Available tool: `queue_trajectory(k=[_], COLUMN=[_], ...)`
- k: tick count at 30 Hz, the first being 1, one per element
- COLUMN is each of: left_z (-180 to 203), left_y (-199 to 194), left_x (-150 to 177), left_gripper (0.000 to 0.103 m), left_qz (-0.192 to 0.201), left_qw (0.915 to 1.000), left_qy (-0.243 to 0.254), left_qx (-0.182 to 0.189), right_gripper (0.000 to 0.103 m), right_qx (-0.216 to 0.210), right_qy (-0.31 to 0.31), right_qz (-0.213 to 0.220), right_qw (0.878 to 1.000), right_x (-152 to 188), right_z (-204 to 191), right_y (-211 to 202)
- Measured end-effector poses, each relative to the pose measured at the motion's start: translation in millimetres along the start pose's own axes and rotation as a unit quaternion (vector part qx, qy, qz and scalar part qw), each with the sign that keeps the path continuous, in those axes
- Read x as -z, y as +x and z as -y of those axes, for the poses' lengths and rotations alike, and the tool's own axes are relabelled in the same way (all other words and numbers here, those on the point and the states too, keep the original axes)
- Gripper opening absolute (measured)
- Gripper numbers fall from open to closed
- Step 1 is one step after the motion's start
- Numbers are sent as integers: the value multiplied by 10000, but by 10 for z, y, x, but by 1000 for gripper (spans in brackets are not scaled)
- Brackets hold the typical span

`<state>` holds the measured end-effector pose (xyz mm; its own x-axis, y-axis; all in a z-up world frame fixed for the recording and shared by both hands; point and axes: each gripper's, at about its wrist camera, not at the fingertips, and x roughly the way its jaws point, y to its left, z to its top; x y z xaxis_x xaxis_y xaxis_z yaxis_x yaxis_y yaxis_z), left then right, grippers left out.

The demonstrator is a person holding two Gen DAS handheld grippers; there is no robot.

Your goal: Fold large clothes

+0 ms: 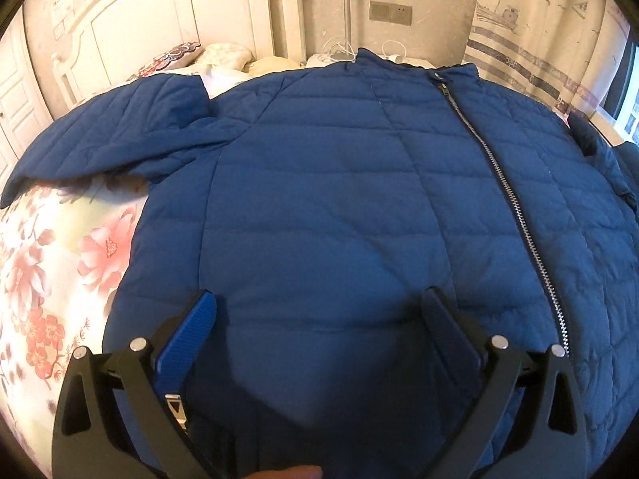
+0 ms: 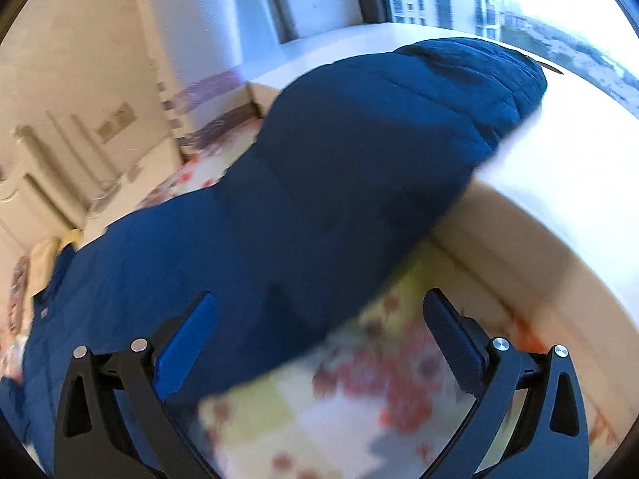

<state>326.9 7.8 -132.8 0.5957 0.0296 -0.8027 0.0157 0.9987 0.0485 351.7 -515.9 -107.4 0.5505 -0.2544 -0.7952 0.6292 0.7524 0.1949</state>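
Left wrist: my left gripper (image 1: 319, 311), jaws spread, over blue jacket (image 1: 339, 207); zipper (image 1: 515, 203) to its right. My right gripper (image 2: 319, 315), jaws apart, empty, sleeve (image 2: 359, 167) ahead.

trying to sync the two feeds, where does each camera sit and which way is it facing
Left wrist: on the left hand-held gripper, low over the hem of the blue quilted zip-up jacket, facing the white headboard; open fingers and a fingertip at the bottom edge show.
Right wrist: on the right hand-held gripper, above the floral bedsheet, facing the jacket's sleeve draped onto the white window ledge; open fingers show, image blurred.
Shared: the jacket and the floral bedsheet.
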Motion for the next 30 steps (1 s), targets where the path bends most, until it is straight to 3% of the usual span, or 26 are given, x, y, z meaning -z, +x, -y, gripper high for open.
queue_trajectory(k=[1, 2, 3, 4, 5, 7, 11, 15, 18, 19, 20, 21, 25, 28, 30], left_z=[-21, -29, -34, -23, -20, -21, -28, -21, -19, -21, -22, -17, -40, -46, -45], left_y=[-13, -6, 0, -21, -25, -28, -36, -37, -43, -41, -41, -42, -44, -46, -46], left_x=[17, 11, 7, 26, 30, 33, 43, 43, 48, 50, 51, 53, 58, 61, 61], left_gripper=[101, 101, 101, 101, 101, 101, 101, 101, 101, 101, 101, 101, 101, 101, 101], left_qz=[3, 1, 1, 1, 3, 5, 7, 3, 8, 10, 10, 10, 9, 10, 9], left_qw=[10000, 10000, 10000, 10000, 10000, 10000, 10000, 10000, 10000, 10000, 10000, 10000, 9999, 9999, 9999], left_qy=[-10, -25, -38, -42, -40, -27, -16, -14, -23, -24, -26, -26, -62, -69, -68], left_qx=[17, 37, 55, 59, 55, 35, 13, 10, 26, 30, 35, 35, 89, 101, 98], right_gripper=[84, 63, 51, 30, 17, 14, 14, 14, 15, 20, 39, 48, 74, 87, 87], right_qx=[-26, -158, -345, -478, -638, -1155, -2214, -2888, -2427, -2293, -2204, -2060, -2161, -2106, -2223], right_qy=[39, 108, 171, 196, 125, -210, -1434, -3069, -3982, -4173, -4266, -4225, -4204, -3983, -3626], right_qz=[-6, -14, -15, 73, 267, 692, 1032, 891, 323, 11, -453, -872, -747, -573, -445], right_qw=[10000, 9998, 9993, 9986, 9975, 9907, 9590, 9025, 8840, 8793, 8760, 8783, 8781, 8909, 9039], right_x=[-23, -54, -63, -80, -78, -35, 264, 960, 1481, 1604, 1724, 1809, 1912, 1918, 1888], right_z=[13, 27, 22, -1, -70, -327, -1198, -2177, -2691, -2782, -2829, -2817, -2596, -2364, -2053], right_y=[20, 44, 42, 4, -99, -395, -1076, -1521, -1307, -1140, -915, -674, -738, -990, -1151])
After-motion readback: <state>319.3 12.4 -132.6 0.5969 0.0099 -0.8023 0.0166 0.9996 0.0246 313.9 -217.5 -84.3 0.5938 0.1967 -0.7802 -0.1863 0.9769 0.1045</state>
